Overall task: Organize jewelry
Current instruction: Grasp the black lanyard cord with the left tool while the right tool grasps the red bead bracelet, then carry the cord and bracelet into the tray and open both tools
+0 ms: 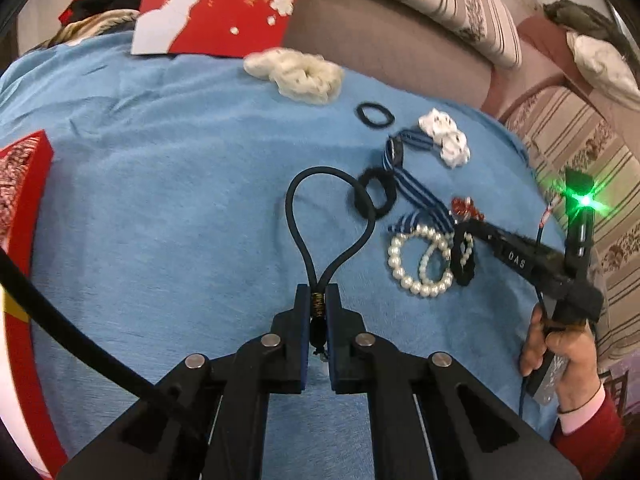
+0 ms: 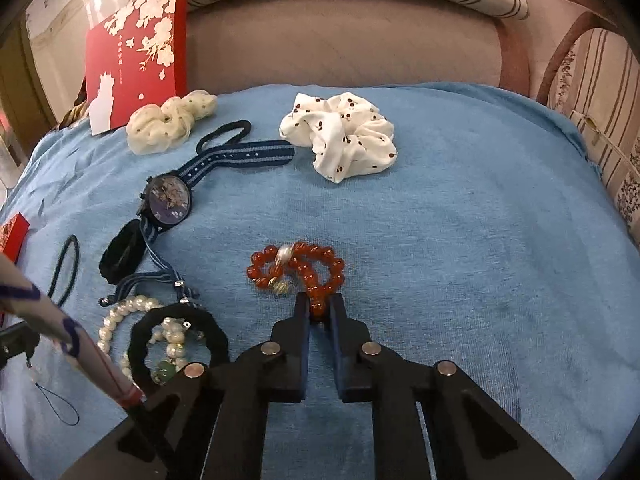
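A: How far along is the sorting?

B: Barely begun. The left gripper (image 1: 319, 304) is clamped on a dark cord hair loop (image 1: 328, 216); the right gripper (image 2: 319, 307) pinches a red bead bracelet (image 2: 298, 270). Pearls (image 1: 420, 260), watch (image 2: 170, 200) and scrunchies lie loose.

A: Room to move?

B: Open blue cloth (image 2: 480, 240) lies right of the bracelet; the red box (image 1: 24, 184) sits at the left edge.

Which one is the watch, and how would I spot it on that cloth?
Start at the red box standing at the far left of the blue cloth. Nearer than the pale scrunchie lies the watch. It alone has a round dark dial on a blue striped strap.
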### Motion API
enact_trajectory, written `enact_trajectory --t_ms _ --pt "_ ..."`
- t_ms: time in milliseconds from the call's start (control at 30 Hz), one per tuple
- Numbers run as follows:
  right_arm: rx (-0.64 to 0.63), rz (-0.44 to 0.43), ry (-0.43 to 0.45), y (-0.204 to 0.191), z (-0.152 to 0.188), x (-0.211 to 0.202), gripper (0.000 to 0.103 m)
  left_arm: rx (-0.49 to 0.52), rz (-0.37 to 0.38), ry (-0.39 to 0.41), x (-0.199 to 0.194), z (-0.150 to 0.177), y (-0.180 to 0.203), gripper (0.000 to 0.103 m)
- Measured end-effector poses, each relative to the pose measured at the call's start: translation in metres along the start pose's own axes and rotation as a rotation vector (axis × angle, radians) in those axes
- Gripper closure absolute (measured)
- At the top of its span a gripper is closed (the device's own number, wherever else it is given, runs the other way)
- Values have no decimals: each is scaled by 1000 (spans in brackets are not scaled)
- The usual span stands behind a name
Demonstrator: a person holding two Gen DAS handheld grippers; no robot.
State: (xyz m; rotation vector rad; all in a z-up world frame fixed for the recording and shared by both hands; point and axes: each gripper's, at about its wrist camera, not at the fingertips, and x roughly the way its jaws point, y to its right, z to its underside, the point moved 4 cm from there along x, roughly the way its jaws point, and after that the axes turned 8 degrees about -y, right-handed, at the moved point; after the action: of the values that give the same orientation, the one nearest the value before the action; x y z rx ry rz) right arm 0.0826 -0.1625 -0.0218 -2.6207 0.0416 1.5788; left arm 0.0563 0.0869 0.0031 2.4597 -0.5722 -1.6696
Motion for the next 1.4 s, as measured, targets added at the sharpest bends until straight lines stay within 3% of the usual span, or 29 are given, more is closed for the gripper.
enact_trajectory --t_ms 267,400,533,733,967,1100,1233,1400 --pt "57 -6 104 2 -7 -35 95 -32 -8 44 -17 -6 -10 96" --pt "80 2 179 -2 -6 -61 95 -53 -16 99 -44 -10 -27 96" --pt "91 -9 232 -11 2 -89 95 -133 -17 180 -84 -13 -62 96" --pt "68 -103 252 -46 9 -127 95 -273 -46 272 -134 0 -126 96" --pt "-67 -232 181 -143 14 -141 95 -407 -181 256 -152 27 -195 96" --pt "-164 -314 120 -217 16 -138 95 -504 -237 196 -151 43 -235 96" --pt "-269 -342 70 -286 23 -129 95 -588 -275 168 -155 55 -267 96" --pt "-380 -364 -2 -372 32 -106 95 -620 -357 168 -164 62 -287 96"
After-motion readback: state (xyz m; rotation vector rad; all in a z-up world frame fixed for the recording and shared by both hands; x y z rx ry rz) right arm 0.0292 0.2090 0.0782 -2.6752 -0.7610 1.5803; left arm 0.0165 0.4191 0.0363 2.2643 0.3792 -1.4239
